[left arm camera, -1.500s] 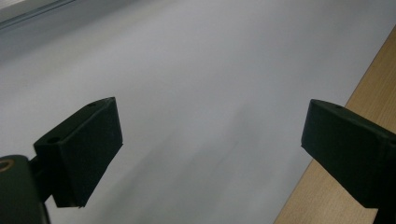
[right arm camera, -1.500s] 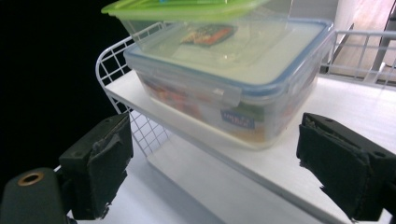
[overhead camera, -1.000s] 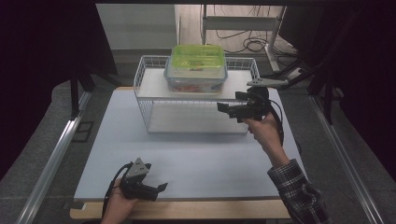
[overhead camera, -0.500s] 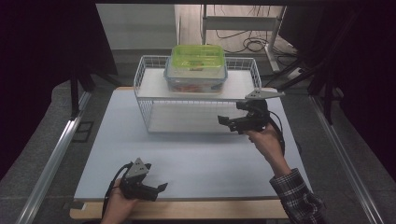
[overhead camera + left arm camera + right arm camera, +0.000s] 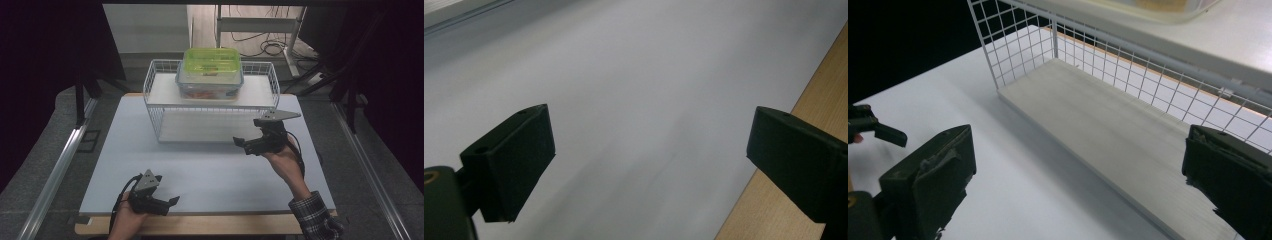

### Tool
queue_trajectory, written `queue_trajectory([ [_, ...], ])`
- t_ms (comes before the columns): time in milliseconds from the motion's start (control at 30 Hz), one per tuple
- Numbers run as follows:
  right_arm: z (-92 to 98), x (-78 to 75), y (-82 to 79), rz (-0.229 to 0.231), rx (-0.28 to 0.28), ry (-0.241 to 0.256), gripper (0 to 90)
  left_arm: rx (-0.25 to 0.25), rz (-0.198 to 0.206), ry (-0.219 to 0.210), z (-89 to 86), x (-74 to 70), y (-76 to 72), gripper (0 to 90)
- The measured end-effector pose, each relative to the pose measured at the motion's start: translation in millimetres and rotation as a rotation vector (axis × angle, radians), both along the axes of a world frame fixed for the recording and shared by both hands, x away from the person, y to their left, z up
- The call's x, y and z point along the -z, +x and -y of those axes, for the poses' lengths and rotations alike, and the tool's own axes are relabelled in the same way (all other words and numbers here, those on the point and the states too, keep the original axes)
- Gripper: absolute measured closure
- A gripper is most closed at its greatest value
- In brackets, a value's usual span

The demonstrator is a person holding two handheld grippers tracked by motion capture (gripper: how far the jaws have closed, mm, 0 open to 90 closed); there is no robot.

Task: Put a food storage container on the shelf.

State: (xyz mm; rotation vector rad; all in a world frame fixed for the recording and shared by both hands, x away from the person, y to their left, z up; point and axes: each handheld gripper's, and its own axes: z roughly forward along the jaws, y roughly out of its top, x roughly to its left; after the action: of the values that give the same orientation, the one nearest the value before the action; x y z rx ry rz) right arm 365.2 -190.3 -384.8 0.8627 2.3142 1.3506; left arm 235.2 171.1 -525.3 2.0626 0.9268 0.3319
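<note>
My right tongs (image 5: 243, 145) gape empty before wire rack (image 5: 159, 120), clear of lidded box (image 5: 210, 75) on top shelf. Left tongs (image 5: 167, 202) open, parked on tabletop (image 5: 210, 170) edge, out of way.

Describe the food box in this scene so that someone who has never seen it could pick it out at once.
Start at the white wire rack at the far side of the pale table. On its upper shelf sits the food box, a clear plastic tub. Its bright green lid sets it apart from everything white and grey around it.
</note>
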Motion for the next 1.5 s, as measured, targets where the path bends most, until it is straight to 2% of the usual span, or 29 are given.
queue_trajectory([
  [167,1.4,8.6,-5.9,0.006,0.0,0.002,0.1,-0.001,0.001,0.0,0.0,-0.1,-0.2,5.3],
  [267,3.5,13.6,-9.3,0.003,-0.01,0.032,0.2,-0.001,0.0,0.0,-0.2,0.0,0.0,5.2],
  [500,7.1,22.0,-15.6,0.004,0.0,0.032,0.3,0.002,0.006,-0.011,0.3,0.0,-0.5,4.7],
  [700,7.9,30.1,-20.4,-0.011,0.006,0.009,0.3,0.002,0.015,-0.02,0.2,-0.9,-1.0,4.1],
  [1000,9.7,39.6,-26.0,-0.006,0.008,-0.036,0.4,0.011,0.014,-0.072,-2.2,-2.6,-1.0,5.2],
  [1133,11.5,46.0,-28.4,-0.008,0.005,-0.035,0.1,0.015,0.02,-0.091,-3.3,-3.0,-1.0,5.7],
  [1300,12.8,52.5,-32.6,-0.015,0.006,-0.047,0.0,0.018,0.022,-0.093,-3.6,-2.1,-0.6,5.6],
  [1500,17.0,54.6,-39.0,-0.007,0.01,-0.052,0.0,0.029,0.031,-0.072,-2.0,-0.2,-0.3,4.4],
])
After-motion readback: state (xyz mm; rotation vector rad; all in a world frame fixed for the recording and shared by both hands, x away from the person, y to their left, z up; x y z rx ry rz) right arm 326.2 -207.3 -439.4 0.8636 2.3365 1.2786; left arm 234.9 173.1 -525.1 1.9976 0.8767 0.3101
